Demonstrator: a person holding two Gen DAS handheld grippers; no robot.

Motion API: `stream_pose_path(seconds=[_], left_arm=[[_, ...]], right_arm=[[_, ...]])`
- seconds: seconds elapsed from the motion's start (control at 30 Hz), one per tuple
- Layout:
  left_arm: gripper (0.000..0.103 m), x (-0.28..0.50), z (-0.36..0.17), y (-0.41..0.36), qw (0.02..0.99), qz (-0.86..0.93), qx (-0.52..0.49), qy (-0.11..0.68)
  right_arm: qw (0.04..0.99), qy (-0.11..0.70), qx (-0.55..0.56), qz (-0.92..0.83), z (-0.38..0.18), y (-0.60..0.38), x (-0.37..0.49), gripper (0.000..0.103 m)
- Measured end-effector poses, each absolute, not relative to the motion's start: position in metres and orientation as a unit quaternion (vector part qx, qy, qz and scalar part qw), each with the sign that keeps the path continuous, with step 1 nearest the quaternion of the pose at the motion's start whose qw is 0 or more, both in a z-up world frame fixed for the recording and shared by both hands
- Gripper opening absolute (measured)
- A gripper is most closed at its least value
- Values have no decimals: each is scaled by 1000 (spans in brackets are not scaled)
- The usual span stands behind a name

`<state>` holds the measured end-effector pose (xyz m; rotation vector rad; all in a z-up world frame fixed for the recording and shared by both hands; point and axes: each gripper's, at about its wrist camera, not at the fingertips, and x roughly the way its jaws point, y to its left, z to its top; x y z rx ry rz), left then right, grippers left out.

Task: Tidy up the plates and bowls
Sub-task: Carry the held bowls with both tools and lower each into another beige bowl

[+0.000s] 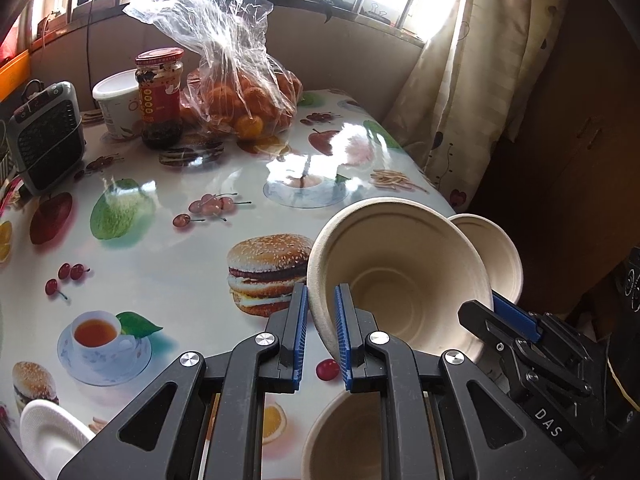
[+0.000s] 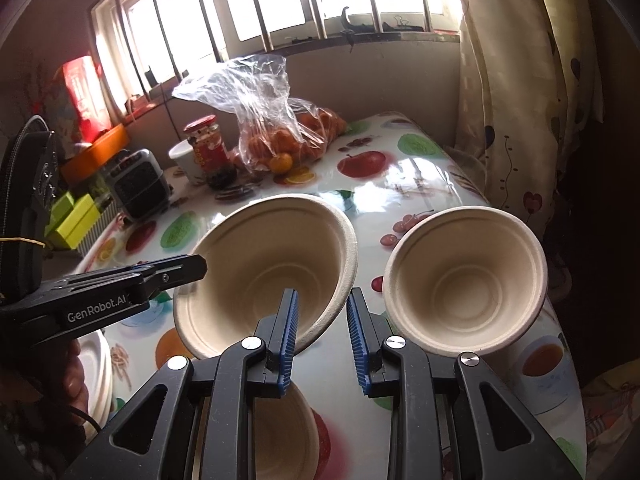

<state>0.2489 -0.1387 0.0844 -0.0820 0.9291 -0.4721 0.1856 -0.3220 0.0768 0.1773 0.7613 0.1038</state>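
My left gripper (image 1: 321,336) is shut on the rim of a beige paper bowl (image 1: 400,276) and holds it tilted above the table. My right gripper (image 2: 322,340) has its blue pads either side of the same bowl's (image 2: 272,264) opposite rim; a gap shows on the right pad's side. A second beige bowl (image 2: 464,276) sits to its right near the table edge, also showing in the left wrist view (image 1: 496,256). A third bowl (image 1: 344,436) lies below the grippers, also in the right wrist view (image 2: 284,436). White plates (image 2: 98,376) are stacked at the left.
The fruit-print table (image 1: 168,208) holds a bag of oranges (image 1: 244,100), a red-lidded jar (image 1: 160,96), a white tub (image 1: 116,100) and a small heater (image 1: 46,132) at the far side. A curtain (image 1: 472,80) hangs beyond the table's right edge.
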Motion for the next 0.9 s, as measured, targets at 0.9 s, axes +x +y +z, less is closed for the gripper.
stream_pose_path(seconds=[0.9], left_arm=[[15, 172, 85, -118, 868, -229, -25, 440]], right_arm=[[924, 366, 98, 49, 75, -299, 100, 24]])
